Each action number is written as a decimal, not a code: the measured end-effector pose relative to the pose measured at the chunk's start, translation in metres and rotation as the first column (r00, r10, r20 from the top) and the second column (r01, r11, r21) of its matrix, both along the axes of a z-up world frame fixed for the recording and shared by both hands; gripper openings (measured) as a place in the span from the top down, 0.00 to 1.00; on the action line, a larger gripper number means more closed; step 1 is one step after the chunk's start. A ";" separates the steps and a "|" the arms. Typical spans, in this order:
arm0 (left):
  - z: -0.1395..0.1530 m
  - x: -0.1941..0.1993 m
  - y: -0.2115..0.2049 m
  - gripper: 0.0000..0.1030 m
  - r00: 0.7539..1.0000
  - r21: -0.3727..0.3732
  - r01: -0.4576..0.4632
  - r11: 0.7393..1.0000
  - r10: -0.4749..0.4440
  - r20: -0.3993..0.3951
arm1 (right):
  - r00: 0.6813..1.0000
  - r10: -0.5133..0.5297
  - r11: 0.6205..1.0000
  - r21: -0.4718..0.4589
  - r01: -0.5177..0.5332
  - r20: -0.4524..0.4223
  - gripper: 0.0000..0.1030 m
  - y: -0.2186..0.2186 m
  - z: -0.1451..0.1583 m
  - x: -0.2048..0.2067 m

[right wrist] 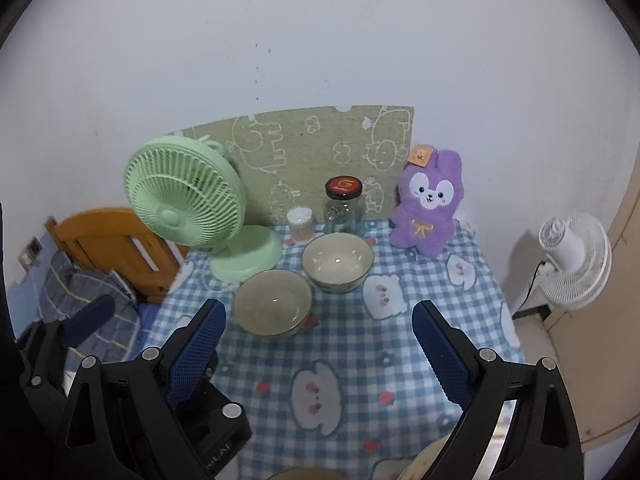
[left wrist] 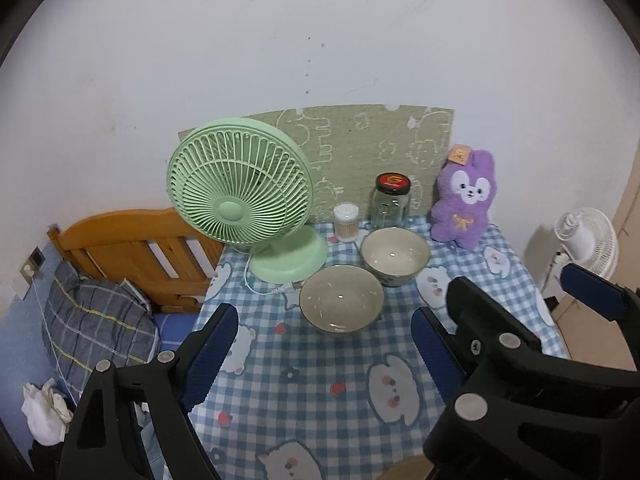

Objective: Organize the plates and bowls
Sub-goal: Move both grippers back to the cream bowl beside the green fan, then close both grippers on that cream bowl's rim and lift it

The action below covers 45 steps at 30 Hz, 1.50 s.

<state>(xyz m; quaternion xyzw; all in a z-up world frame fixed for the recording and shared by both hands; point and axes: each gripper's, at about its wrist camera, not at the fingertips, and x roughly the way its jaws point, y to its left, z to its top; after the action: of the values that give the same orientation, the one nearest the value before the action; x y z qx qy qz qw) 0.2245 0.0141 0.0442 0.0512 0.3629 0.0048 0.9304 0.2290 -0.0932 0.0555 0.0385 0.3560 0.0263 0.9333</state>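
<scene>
Ahead of the left tongs (left wrist: 324,344), in the left wrist view, the near beige round ceramic bowl (left wrist: 341,300) sits upright on the blue-and-white checked worktop (left wrist: 304,380), just beyond the fingertips and almost centred between them. Both jaws stand wide apart and hold nothing. A second cream ceramic bowl (left wrist: 395,255) stands behind it to the right, rims nearly touching. A round bowl gives no long axis; any rim point serves. The pale green desk fan (left wrist: 240,196) crowds the left rear.

From the right wrist view, the right tongs (right wrist: 318,342) are likewise spread wide and empty. The near bowl (right wrist: 273,303) lies ahead and left of centre, close to the left finger (right wrist: 196,352); the far bowl (right wrist: 337,261) lies nearly straight ahead. Open cloth remains to the right, toward the worktop edge. The left tongs appear better aligned with the near bowl.
</scene>
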 end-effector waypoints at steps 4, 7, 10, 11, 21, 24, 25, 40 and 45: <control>-0.014 0.018 0.003 0.13 0.999 -0.032 -0.039 0.999 0.039 -0.007 | 0.998 0.053 0.999 -0.010 -0.053 -0.018 0.07 0.001 -0.011 0.024; -0.025 0.032 0.006 0.13 0.998 -0.064 -0.057 0.996 0.055 -0.032 | 0.997 0.066 0.997 -0.033 -0.067 -0.039 0.07 0.004 -0.022 0.042; -0.036 0.046 0.008 0.13 0.996 -0.065 -0.078 0.995 0.075 -0.049 | 0.995 0.076 0.996 -0.035 -0.079 -0.061 0.07 0.007 -0.034 0.058; -0.040 0.050 0.009 0.13 0.995 -0.066 -0.084 0.994 0.081 -0.057 | 0.995 0.079 0.996 -0.031 -0.082 -0.065 0.07 0.008 -0.038 0.063; -0.077 0.088 0.015 0.14 0.993 -0.064 -0.092 0.994 0.087 -0.075 | 0.996 0.058 0.995 -0.077 -0.063 -0.073 0.10 0.019 -0.077 0.103; -0.089 0.097 0.017 0.14 0.993 -0.062 -0.102 0.993 0.098 -0.073 | 0.994 0.057 0.996 -0.064 -0.063 -0.088 0.10 0.020 -0.090 0.114; -0.093 0.101 0.018 0.14 0.992 -0.066 -0.101 0.993 0.096 -0.079 | 0.993 0.065 0.996 -0.053 -0.070 -0.099 0.10 0.020 -0.096 0.119; -0.156 0.144 0.030 0.22 0.979 -0.074 -0.120 0.990 0.106 -0.174 | 0.979 0.081 0.996 -0.013 -0.085 -0.184 0.10 0.031 -0.158 0.161; -0.171 0.155 0.030 0.23 0.975 -0.081 -0.106 0.991 0.088 -0.204 | 0.975 0.077 0.997 -0.005 -0.080 -0.209 0.16 0.031 -0.172 0.171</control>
<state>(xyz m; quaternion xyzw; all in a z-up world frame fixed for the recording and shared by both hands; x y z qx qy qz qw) 0.3799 0.0446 -0.1271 -0.0091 0.4562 0.0284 0.8894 0.4004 -0.0621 -0.1168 0.0209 0.4533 0.0566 0.8893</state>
